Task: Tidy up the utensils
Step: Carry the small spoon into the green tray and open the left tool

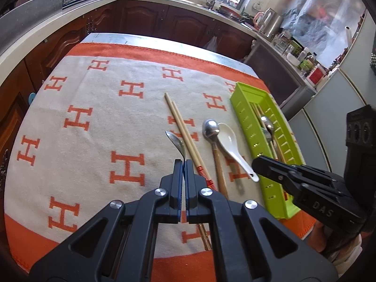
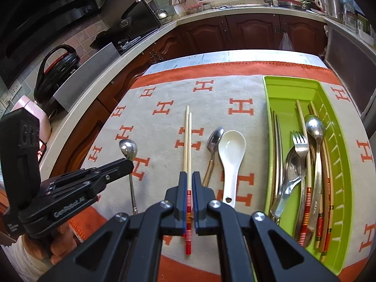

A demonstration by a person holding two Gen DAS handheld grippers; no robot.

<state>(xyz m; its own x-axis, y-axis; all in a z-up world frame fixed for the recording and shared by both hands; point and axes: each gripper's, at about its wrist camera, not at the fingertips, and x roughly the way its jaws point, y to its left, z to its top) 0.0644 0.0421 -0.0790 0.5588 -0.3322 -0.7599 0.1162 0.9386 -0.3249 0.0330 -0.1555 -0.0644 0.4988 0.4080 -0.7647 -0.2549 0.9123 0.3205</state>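
Note:
My left gripper (image 1: pixel 183 163) is shut on the thin handle of a metal spoon (image 1: pixel 176 141), just behind the bowl, which sticks out past the fingertips. The right wrist view shows this left gripper (image 2: pixel 130 164) at the left, with the spoon (image 2: pixel 128 149) running through it. My right gripper (image 2: pixel 190 175) is shut and empty, hovering over a pair of chopsticks (image 2: pixel 188 136) that lies on the cloth and shows through the gap. The right gripper (image 1: pixel 256 164) is apart from the chopsticks (image 1: pixel 178 127). A green tray (image 2: pixel 293 89) at the right holds several utensils.
A wooden-handled metal spoon (image 2: pixel 215 138) and a white ceramic spoon (image 2: pixel 231 150) lie side by side between the chopsticks and the tray (image 1: pixel 242 98). An orange and cream cloth (image 1: pixel 94 122) covers the table. Dark cabinets (image 2: pixel 251 33) and crowded counters ring it.

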